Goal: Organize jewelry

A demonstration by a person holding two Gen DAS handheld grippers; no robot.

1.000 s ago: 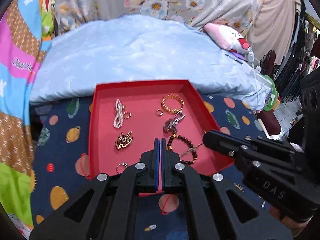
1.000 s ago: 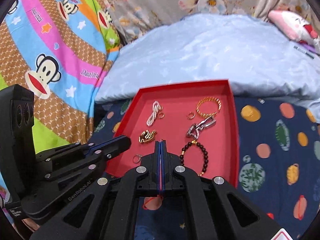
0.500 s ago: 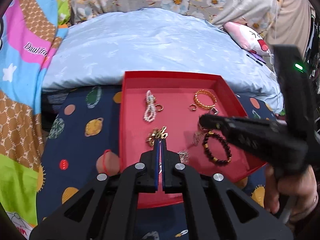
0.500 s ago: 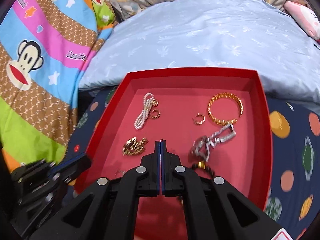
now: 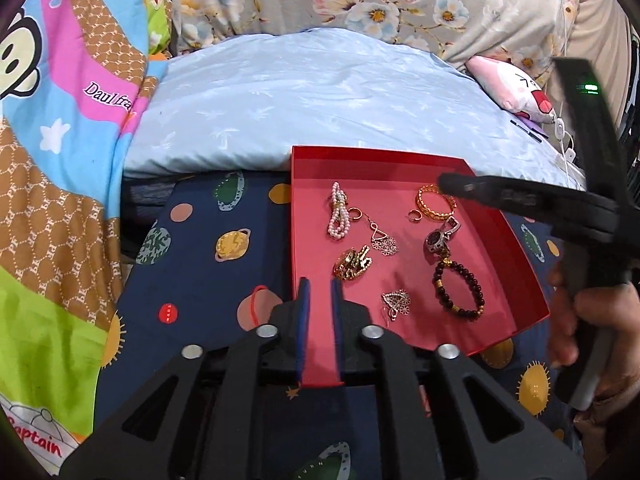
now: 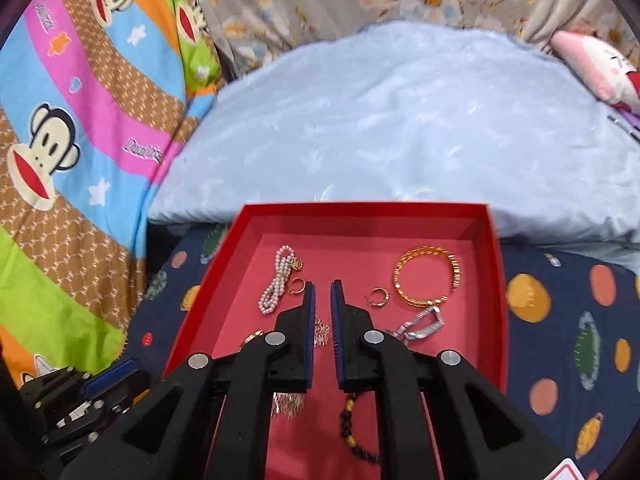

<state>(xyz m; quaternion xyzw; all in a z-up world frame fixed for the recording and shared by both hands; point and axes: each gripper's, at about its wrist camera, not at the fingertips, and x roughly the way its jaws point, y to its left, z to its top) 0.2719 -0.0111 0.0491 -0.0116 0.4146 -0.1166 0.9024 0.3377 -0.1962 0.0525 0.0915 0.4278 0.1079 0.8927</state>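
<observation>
A red tray [image 5: 400,153] [image 6: 360,212] on the bed holds a pearl bracelet [image 5: 339,216] [image 6: 278,280], a gold bangle [image 5: 434,205] [image 6: 426,276], a silver watch-like piece [image 5: 439,236], a dark bead bracelet [image 5: 460,288], a gold chain cluster [image 5: 353,264] and silver earrings [image 5: 396,304]. My left gripper [image 5: 319,284] hovers over the tray's near left corner, its jaws opening with nothing between them. My right gripper [image 6: 322,288] is over the tray's middle, between the pearls and a small gold ring [image 6: 378,296]. Its jaws are opening too, also with nothing between them.
The tray lies on a navy planet-print sheet [image 5: 224,248]. A pale blue duvet [image 5: 320,96] rises behind it, a bright monkey-print blanket [image 6: 80,140] lies to the left and a pink plush toy [image 5: 516,88] at the right. A hand [image 5: 580,320] holds the right gripper.
Both grippers' jaws have gone from shut to slightly apart. The left gripper has slid left to the tray's near left corner. The right gripper has moved forward over the tray.
</observation>
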